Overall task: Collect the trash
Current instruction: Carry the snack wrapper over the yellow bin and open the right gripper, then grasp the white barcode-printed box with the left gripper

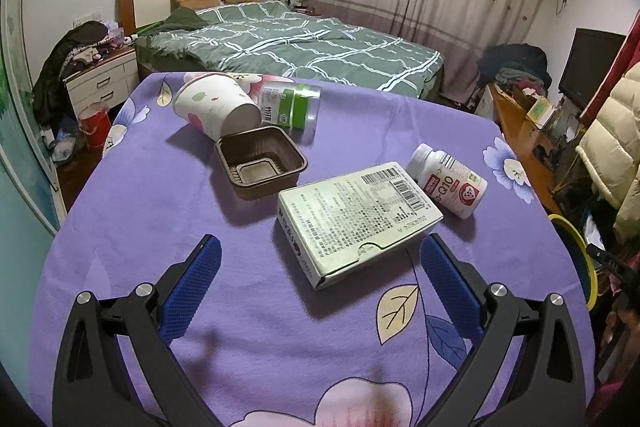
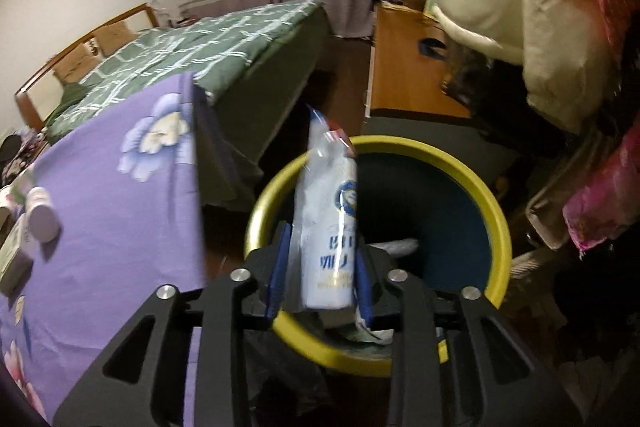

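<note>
I see first the bed (image 1: 320,43) with a green checked cover across the upper part of the left wrist view, and below it the table under a purple flowered cloth (image 1: 120,227), which fills the middle and the bottom of that frame. The far edge of the cloth lies just in front of the bed, and its right edge falls away toward a wooden desk (image 2: 400,67) and a hanging white padded coat (image 2: 520,7). These crowd the right side, so the free room there is narrow. The lower left part of the cloth is bare. In the right wrist view the round bin (image 2: 496,227) with a yellow rim stands on the floor at lower centre, just beside the table's edge. Its inside is dark and I can see something pale and crumpled (image 2: 396,247) in it. On the table a flat printed box (image 1: 356,223) lies at centre, a paper cup (image 1: 212,107) on its side at upper left touches a clear jar (image 1: 292,107) with a green label, an empty brown tray (image 1: 260,163) sits just in front of them, and a white pill bottle (image 1: 448,187) lies at the right, close to the box. The left gripper (image 1: 320,243) has its fingers wide apart, with the near end of the box between the tips, and nothing is clamped. The right gripper (image 2: 322,247) is above the bin mouth with a white plastic packet (image 2: 332,227) upright between its fingers. The frame is blurred, and I cannot tell if the pads press on it.
</note>
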Tool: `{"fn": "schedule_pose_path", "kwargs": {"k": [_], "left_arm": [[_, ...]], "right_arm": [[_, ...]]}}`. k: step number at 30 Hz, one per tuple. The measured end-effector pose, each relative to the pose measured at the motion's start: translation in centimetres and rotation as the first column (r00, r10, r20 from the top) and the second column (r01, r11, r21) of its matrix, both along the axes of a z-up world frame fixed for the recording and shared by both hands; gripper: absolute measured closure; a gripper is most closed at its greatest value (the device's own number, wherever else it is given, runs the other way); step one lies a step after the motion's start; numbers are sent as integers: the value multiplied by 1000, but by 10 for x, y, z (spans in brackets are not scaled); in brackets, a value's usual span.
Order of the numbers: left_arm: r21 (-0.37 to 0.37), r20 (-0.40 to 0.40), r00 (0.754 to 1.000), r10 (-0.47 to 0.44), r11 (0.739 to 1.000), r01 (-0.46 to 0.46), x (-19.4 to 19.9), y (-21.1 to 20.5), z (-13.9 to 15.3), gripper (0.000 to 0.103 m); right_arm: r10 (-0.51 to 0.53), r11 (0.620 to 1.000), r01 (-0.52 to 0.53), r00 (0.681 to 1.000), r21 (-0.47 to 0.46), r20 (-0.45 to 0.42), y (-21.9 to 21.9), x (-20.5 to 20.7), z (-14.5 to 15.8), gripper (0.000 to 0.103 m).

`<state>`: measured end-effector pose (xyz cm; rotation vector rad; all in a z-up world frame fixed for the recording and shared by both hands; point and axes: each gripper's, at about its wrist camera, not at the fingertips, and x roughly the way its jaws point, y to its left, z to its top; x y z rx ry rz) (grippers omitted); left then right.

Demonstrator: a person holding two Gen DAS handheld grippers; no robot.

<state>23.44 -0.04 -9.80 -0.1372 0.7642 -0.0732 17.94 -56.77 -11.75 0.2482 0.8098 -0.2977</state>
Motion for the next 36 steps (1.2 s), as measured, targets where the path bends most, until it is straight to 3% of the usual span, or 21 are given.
{"fn": "schedule_pose_path", "kwargs": {"k": [2,3,8,14,22,28,36], "left_arm": [[12,-8,1000,-3,1000,3,1,-4,-2,5],[16,-12,1000,-4,1000,4,2,-5,-3,5],[52,-44,999,11,999,-9,6,-11,-12,5],[62,-23,993,118,991,-117,3,11,-8,5],[86,-72,973,217,974,-211,6,37,-19,5],[119,-156,972,175,980,-157,18,26,-39,5],[126,-120,992,-31,991,47,10,-28,-32,5]], "right_arm": [[-17,1000,17,1000,2,0,-7,-3,-3,57],[-24,1000,24,1000,2,5,-9,-5,-3,56],[-23,1000,23,1000,-5,16,-5,-6,-2,56],[7,1000,-7,1000,8,25,2,-5,-1,56],[20,1000,-21,999,18,46,6,-5,4,56],[28,999,-29,998,23,53,7,-4,5,56],[24,999,-26,998,36,58,5,-6,4,56]]}}
